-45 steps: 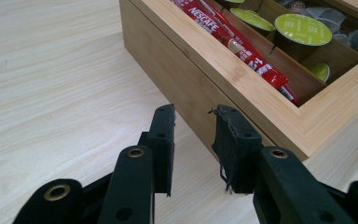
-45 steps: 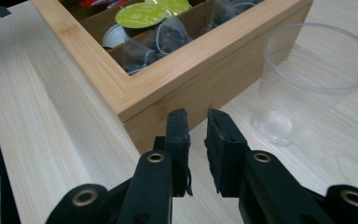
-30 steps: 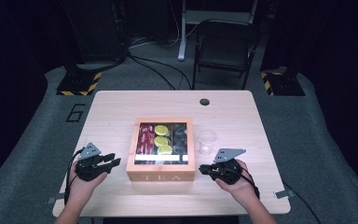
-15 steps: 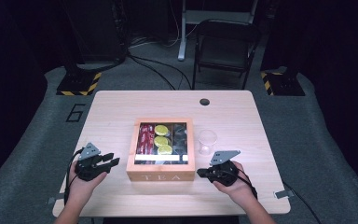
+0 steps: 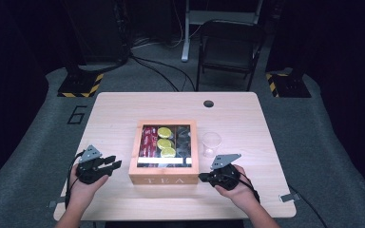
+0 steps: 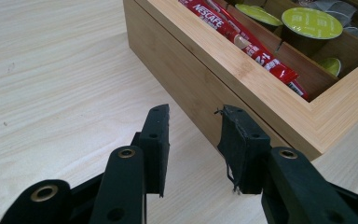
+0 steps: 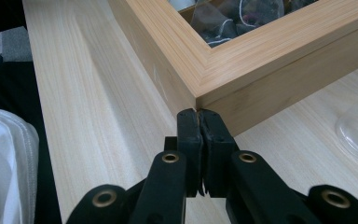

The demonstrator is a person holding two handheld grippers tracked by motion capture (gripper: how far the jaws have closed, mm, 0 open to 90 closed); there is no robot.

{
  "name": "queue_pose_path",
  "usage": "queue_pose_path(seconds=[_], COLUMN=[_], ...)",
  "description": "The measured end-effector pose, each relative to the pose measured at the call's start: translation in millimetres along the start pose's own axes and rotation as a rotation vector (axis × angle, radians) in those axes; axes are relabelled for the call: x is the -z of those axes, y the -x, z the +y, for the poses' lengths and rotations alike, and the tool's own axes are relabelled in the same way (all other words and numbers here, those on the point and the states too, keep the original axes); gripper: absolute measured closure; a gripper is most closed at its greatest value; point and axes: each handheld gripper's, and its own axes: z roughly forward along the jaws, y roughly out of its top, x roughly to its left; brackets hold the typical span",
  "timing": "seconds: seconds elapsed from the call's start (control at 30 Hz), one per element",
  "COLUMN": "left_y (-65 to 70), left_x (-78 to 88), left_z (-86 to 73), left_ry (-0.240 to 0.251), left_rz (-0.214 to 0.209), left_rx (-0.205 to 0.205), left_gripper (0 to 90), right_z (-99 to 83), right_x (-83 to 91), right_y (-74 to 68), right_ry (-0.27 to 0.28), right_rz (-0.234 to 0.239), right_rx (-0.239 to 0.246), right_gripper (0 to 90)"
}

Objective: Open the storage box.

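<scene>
A light wooden tabletop (image 5: 123,114) stands in a dark room, and near its front edge sits a wooden box (image 5: 164,153) with "TEA" on its front face; its top is open or glazed, I cannot tell which, and a pale strip of glare lies across the near part of it. Inside, the left compartment holds red Nescafé sticks (image 6: 242,39); the middle one holds pods with yellow-green lids (image 6: 311,23); the right one holds dark tea bags (image 7: 223,21), their shapes hard to make out.

The left tool (image 5: 108,165) lies on the tabletop just left of the box, held by the person's left hand (image 5: 83,183); in the left gripper view its jaws stand spread with bare wood between them, their tips near the box's side wall but apart from it; a frayed thread hangs off the right jaw's pad.

The right tool (image 5: 203,177) sits by the box's front right corner, in the right hand (image 5: 237,185); in the right gripper view its jaws are pressed together on nothing, tips just short of that corner, touching or not I cannot tell. A clear plastic cup (image 5: 211,144) stands just right of the box; that view cuts it off at the right edge. A white sleeve or cloth (image 7: 4,168) is cropped at its lower left. A dark chair (image 5: 228,52) and cables (image 5: 157,71) stand beyond the tabletop, half lost in shadow.
</scene>
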Motion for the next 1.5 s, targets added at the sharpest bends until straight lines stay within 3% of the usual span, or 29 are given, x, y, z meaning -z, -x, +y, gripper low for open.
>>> queue_pose_path(seconds=[0.23,0.47,0.73,1.03,1.33,1.5], left_y=[0.4,1.8,2.2,7.8,20.0,27.1], left_x=[-0.7,-0.8,1.1,5.8,6.7,7.3], left_z=[-0.3,-0.6,-2.2,-1.2,1.8,3.5], left_ry=[0.001,0.000,0.001,0.018,0.015,0.019], left_rz=[-0.002,-0.011,-0.009,-0.035,-0.049,-0.083], left_rx=[0.001,-0.005,-0.009,-0.014,-0.072,-0.104], left_gripper=[62.7,62.7,62.7,62.6,63.0,62.9], right_z=[0.0,-0.4,3.0,10.4,17.6,19.8], right_x=[-0.3,-0.6,0.7,9.4,12.5,14.3], right_y=[0.2,0.8,2.4,3.3,4.1,4.4], right_ry=[0.008,0.016,0.025,0.082,0.114,0.140], right_rz=[-0.009,0.000,0.007,0.019,0.024,0.018], right_rx=[0.012,-0.022,-0.012,-0.033,-0.040,-0.043], right_gripper=[87.7,87.6,87.2,86.3,86.3,86.4])
